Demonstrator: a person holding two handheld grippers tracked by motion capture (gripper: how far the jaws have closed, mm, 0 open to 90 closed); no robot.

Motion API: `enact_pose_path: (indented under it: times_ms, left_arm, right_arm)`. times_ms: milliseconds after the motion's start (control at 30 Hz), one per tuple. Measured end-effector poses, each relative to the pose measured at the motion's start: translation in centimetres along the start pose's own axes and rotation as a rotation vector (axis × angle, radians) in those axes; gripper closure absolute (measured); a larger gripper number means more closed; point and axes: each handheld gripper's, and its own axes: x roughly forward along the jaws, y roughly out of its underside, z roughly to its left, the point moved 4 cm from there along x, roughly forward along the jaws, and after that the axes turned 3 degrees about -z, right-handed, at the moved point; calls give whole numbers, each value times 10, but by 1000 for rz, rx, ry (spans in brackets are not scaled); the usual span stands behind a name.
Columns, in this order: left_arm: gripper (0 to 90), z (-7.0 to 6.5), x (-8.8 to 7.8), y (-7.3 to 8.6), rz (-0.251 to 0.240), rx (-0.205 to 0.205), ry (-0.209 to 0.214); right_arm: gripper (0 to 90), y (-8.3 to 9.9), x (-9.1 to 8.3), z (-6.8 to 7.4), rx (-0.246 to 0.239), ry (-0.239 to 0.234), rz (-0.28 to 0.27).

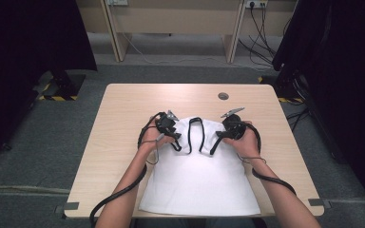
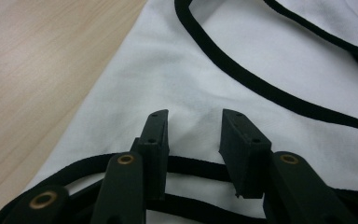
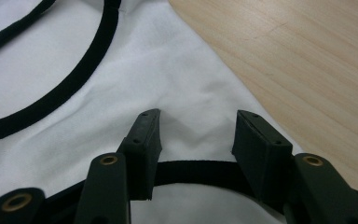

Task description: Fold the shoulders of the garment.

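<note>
A white sleeveless top [image 1: 199,180] with black trim lies flat on the wooden table [image 1: 123,109], neck end away from me. My left gripper [image 1: 175,140] rests on its left shoulder area. In the left gripper view its jaws [image 2: 196,114] stand apart, tips down on the white cloth [image 2: 168,70], with a small pucker between them and black trim [image 2: 196,165] running under them. My right gripper [image 1: 217,141] sits on the right shoulder area. Its jaws [image 3: 198,114] are spread over a low crease of cloth [image 3: 135,70], close to the garment's edge.
A round cable hole [image 1: 223,96] sits in the tabletop behind the top. Bare wood [image 3: 298,60] lies just beyond the garment's edge. Cables trail from both grippers over the front edge. Black curtains and a stand base [image 1: 62,85] flank the table.
</note>
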Motion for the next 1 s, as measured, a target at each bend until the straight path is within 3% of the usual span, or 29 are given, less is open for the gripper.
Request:
enact_pose_path:
  times_ms: [33, 100, 133, 200, 433, 567, 667, 1000]
  left_arm:
    - [616, 0, 0, 0, 0, 0, 0]
    - [618, 2, 1, 0, -4, -15, 4]
    - [618, 4, 3, -1, -4, -19, 1]
    - [618, 4, 3, -1, -4, -19, 1]
    - [619, 8, 4, -4, -2, -31, 0]
    - [582, 11, 2, -5, -19, -42, -13]
    - [552, 12, -5, -2, -42, -76, -28]
    - [438, 14, -20, 1, -82, -89, -61]
  right_arm:
    - [501, -2, -5, -5, 27, 14, -25]
    - [504, -2, -5, -5, 27, 14, -25]
    - [504, 0, -3, -10, 27, 29, 1]
    - [504, 4, 4, -15, 53, 15, -11]
    - [496, 2, 6, -18, 61, 12, -17]
    - [475, 1, 5, -18, 72, 14, -23]
    - [420, 2, 2, -17, 73, 7, -33]
    - [347, 5, -10, -18, 79, 2, -52]
